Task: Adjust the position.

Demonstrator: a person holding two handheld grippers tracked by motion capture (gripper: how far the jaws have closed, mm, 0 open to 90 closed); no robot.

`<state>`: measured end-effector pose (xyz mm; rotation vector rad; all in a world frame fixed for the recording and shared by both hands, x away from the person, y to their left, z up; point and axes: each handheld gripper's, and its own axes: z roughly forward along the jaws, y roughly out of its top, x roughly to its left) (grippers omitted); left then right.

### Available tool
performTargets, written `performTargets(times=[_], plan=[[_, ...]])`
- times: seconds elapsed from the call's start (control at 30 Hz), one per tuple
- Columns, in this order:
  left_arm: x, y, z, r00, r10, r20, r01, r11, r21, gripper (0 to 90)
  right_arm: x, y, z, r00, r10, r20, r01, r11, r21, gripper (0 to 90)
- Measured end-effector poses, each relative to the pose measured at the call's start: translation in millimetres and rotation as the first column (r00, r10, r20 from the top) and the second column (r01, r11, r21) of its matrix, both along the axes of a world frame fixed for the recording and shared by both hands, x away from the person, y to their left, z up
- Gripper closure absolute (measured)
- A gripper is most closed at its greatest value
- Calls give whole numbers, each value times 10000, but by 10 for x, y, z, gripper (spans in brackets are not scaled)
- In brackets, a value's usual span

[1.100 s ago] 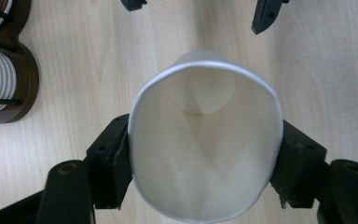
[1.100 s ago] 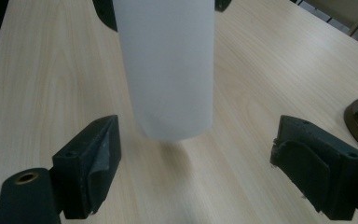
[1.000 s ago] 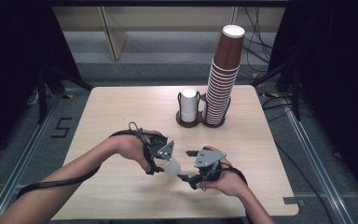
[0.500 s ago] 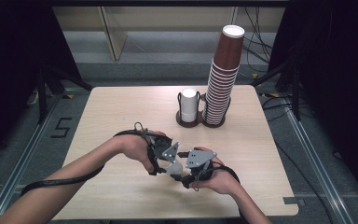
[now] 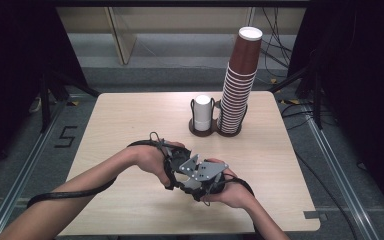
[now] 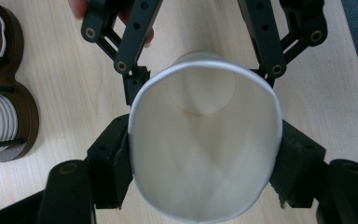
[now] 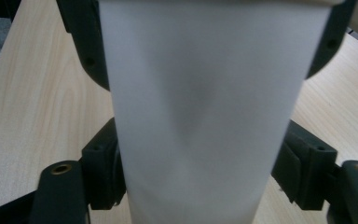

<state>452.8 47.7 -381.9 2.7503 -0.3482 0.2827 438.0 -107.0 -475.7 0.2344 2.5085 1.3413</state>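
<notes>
White cup (image 6: 205,154) held between both grippers above worktop (image 5: 130,125). Left gripper (image 6: 205,161) pinching rim; right gripper (image 7: 200,170), jaws just closing, clamped on cup wall. Cup stacks (image 5: 237,90) well apart.

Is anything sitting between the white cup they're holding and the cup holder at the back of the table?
Nothing visible: bare wooden table lies between the white paper cup, held by both tools, and the dark two-ring cup holder.
</notes>
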Motion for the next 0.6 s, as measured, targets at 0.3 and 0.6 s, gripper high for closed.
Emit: performTargets(times=[0.3,0.6], plan=[[3,-10,20,10000,21,-11,-21,9999,-149,322,-18,-9,-7,10000,-18,-73,18,10000,71,366],[64,107,53,9987,502,117,-472,9818,-1839,104,-21,-83,0,9998,-189,43,188,9996,192,356]])
